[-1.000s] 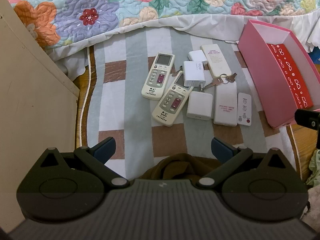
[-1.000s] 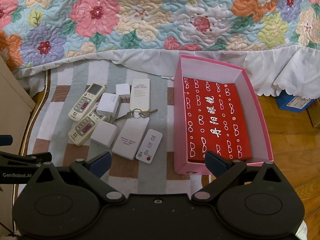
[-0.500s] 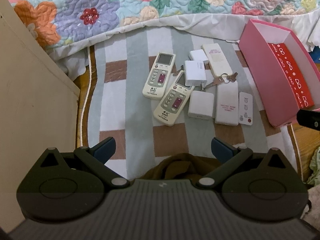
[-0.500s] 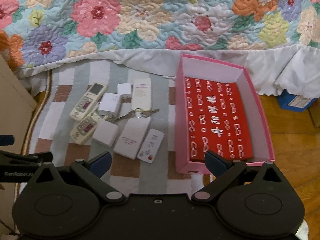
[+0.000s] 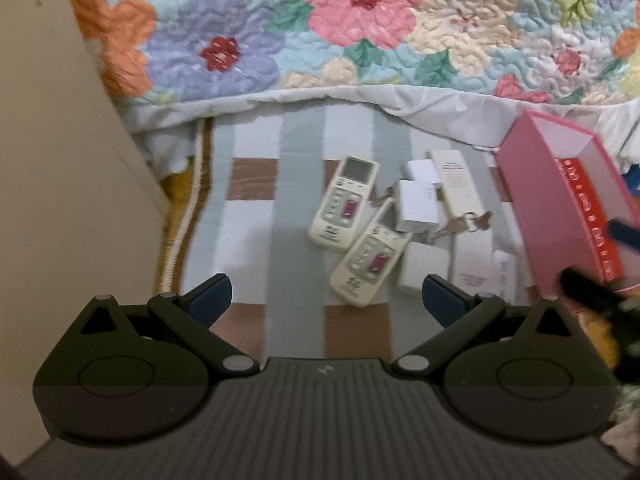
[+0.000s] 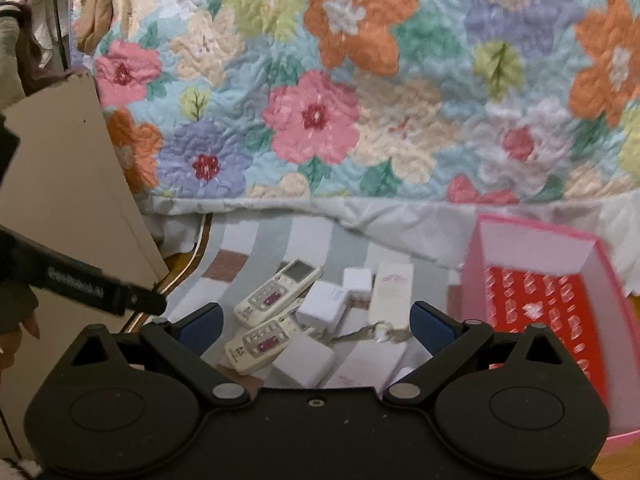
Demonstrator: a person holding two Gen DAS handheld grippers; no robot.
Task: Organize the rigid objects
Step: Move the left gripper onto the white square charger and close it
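Note:
Two cream remotes (image 5: 345, 208) (image 5: 371, 264), several white boxes and chargers (image 5: 416, 205), a key ring (image 5: 466, 222) and flat white slabs lie on a striped mat. They also show in the right wrist view: remotes (image 6: 278, 293), white boxes (image 6: 322, 307), keys (image 6: 370, 331). A pink box with red lining (image 5: 560, 208) (image 6: 536, 312) stands to their right. My left gripper (image 5: 326, 300) is open and empty, above the mat's near side. My right gripper (image 6: 316, 326) is open and empty, above the pile.
A floral quilt (image 6: 340, 100) hangs over the bed edge behind the mat. A beige cabinet side (image 5: 60, 200) stands at the left. The left gripper's body (image 6: 92, 286) crosses the right wrist view at left. Wood floor shows at right.
Both grippers have moved forward and lower toward the pile; the objects look larger. The right gripper has tilted up, showing more quilt. Both stay open.

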